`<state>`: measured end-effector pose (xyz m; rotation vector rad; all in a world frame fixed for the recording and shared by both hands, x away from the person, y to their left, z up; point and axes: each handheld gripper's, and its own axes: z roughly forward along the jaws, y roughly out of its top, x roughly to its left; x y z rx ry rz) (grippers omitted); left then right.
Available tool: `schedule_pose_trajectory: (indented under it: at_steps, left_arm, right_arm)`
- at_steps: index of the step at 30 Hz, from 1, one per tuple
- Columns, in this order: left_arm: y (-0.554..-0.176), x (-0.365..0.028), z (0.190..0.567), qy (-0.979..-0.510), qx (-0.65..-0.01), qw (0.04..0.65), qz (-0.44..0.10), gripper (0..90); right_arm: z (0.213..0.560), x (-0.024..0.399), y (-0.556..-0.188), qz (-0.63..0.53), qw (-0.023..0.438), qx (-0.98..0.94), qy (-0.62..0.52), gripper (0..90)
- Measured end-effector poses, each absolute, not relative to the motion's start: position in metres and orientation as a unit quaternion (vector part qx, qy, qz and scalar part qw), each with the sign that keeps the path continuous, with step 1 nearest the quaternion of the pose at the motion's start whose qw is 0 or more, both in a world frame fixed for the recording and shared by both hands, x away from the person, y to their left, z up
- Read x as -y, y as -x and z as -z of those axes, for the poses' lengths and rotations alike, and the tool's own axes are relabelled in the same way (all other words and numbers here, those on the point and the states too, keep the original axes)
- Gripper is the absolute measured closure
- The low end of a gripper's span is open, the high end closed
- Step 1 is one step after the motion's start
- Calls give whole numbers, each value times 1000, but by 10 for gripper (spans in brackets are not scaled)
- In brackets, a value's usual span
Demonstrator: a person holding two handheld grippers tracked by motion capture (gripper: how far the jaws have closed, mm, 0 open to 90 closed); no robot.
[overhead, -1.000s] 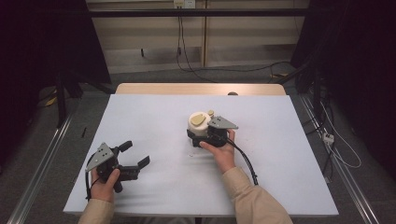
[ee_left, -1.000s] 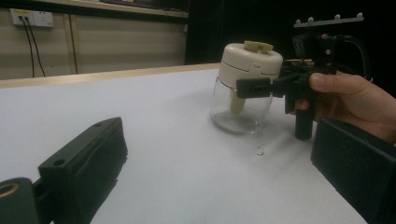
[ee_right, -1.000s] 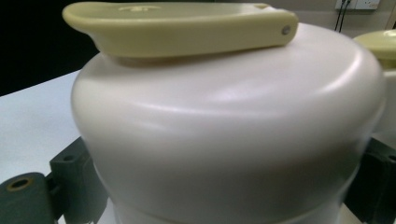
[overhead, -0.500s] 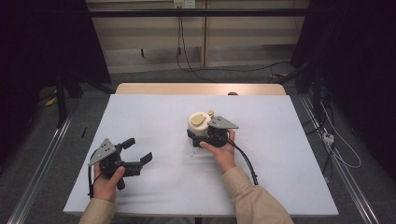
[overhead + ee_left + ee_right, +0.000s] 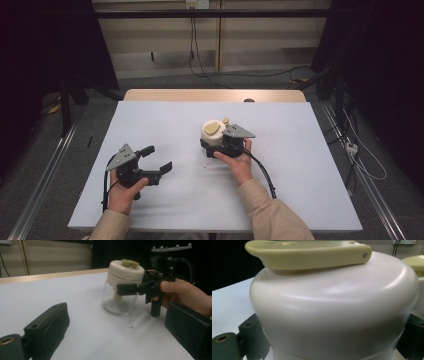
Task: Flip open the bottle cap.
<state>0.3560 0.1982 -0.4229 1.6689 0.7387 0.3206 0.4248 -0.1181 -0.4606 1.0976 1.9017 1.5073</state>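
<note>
A clear glass jar (image 5: 213, 135) with a cream lid and a pale yellow-green handle stands upright at the middle of the white table (image 5: 300, 130). My right gripper (image 5: 212, 141) is shut on the jar just under the lid. In the right gripper view the lid (image 5: 332, 307) and handle (image 5: 307, 253) sit between the jaws of the right gripper (image 5: 332, 345). The left gripper (image 5: 159, 157) stands open at the front left, apart from the jar. The left gripper view looks between the left gripper's (image 5: 117, 340) wide-apart jaws at the jar (image 5: 120, 300) and the right gripper (image 5: 125, 289).
A small pale yellow-topped piece (image 5: 226, 120) shows just behind the jar; I cannot tell whether it is separate. A tiny speck (image 5: 205, 166) lies on the table in front of the jar. Cables run over the floor beyond the table's wooden far edge (image 5: 215, 95).
The left gripper has moved a little forward and to the right, towards the jar, still open. The right gripper and the jar have stayed where they were.
</note>
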Motion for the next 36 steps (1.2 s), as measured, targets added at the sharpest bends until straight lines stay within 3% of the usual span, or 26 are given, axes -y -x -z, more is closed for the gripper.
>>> schedule_pose_trajectory:
  at_steps: [17,36]
  left_arm:
    - [-371,-181,414,-732,-329,585,-118,157]
    - [-388,-155,400,-755,-327,563,-77,543]
  right_arm:
    - [461,118,-425,-549,236,-694,-402,68]
    - [460,118,-425,-548,235,-695,-401,67]
